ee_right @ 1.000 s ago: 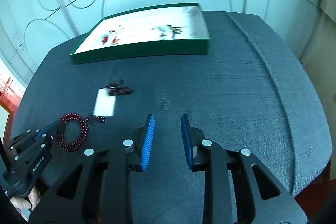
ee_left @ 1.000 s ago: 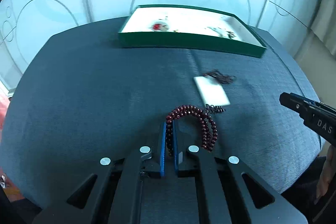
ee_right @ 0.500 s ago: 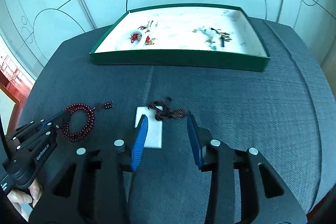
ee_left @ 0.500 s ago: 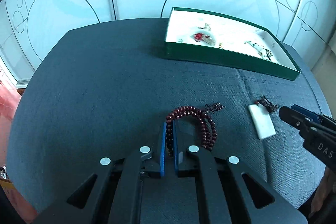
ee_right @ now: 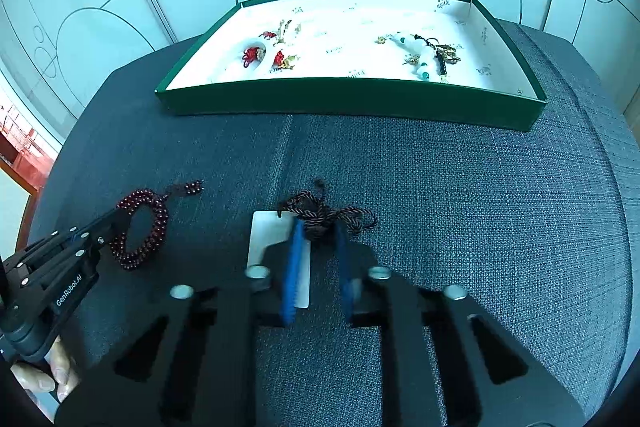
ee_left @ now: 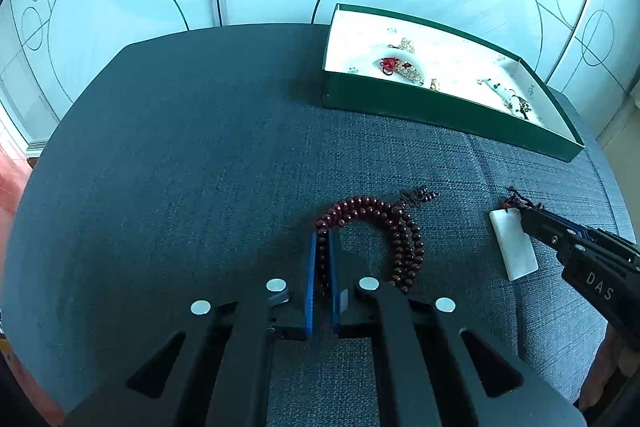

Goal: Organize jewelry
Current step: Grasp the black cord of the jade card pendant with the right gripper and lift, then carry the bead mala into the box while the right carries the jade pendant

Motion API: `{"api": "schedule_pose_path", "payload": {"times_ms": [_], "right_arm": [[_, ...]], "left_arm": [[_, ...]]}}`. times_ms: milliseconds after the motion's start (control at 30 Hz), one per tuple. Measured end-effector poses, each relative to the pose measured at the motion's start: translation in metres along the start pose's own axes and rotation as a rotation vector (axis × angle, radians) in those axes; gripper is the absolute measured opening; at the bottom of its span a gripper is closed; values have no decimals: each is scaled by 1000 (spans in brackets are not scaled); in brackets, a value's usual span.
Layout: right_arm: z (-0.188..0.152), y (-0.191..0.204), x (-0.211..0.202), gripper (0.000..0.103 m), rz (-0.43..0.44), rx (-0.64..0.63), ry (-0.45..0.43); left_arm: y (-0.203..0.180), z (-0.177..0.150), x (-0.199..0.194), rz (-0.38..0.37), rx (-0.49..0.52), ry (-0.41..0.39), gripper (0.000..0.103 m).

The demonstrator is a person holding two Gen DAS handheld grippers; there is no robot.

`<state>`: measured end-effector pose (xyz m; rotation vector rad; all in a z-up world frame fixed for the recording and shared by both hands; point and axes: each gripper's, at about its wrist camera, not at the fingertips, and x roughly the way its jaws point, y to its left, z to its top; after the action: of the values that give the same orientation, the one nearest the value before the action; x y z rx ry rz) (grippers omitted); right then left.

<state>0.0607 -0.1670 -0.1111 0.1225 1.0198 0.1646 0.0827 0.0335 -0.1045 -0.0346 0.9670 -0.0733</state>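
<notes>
A dark red bead bracelet [ee_left: 400,227] lies on the blue-grey cloth, and my left gripper [ee_left: 322,239] is shut on its left side. The right wrist view shows that bracelet [ee_right: 140,227] at the left, in the left gripper [ee_right: 114,217]. A white flat pendant [ee_right: 272,235] with a dark twisted cord [ee_right: 328,213] lies just ahead of my right gripper [ee_right: 319,231]. Its blurred jaws are closing on the cord's knot, pads against it. The left wrist view shows the pendant [ee_left: 514,247] at the right, with the right gripper [ee_left: 522,215] at its top end.
A green box [ee_right: 352,99] with a white inside stands at the far side of the cloth-covered table [ee_right: 480,207]. It holds red-tasselled pieces and a white and green bead string. A hand [ee_right: 44,379] holds the left gripper's handle. Pale patterned panels stand behind.
The right gripper came over the white pendant and its jaws went from wide apart to closed on the cord. The left gripper kept hold of the bracelet and shifted left, away from the box.
</notes>
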Motion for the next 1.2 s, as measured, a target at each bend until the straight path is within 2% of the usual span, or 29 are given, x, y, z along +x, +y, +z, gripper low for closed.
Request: {"api": "schedule_pose_path", "payload": {"times_ms": [133,433,1200], "right_arm": [[-2,-2,1,5,0,0,5],[4,-12,-29,4,-30,11,-107],[0,-12,-73,4,-8,-4,-205]], "left_arm": [[-1,0,0,1,1,-1,6],[-7,3,-4,-3,10,-19,5],[-40,15,-46,-50,55,-117,5]]}}
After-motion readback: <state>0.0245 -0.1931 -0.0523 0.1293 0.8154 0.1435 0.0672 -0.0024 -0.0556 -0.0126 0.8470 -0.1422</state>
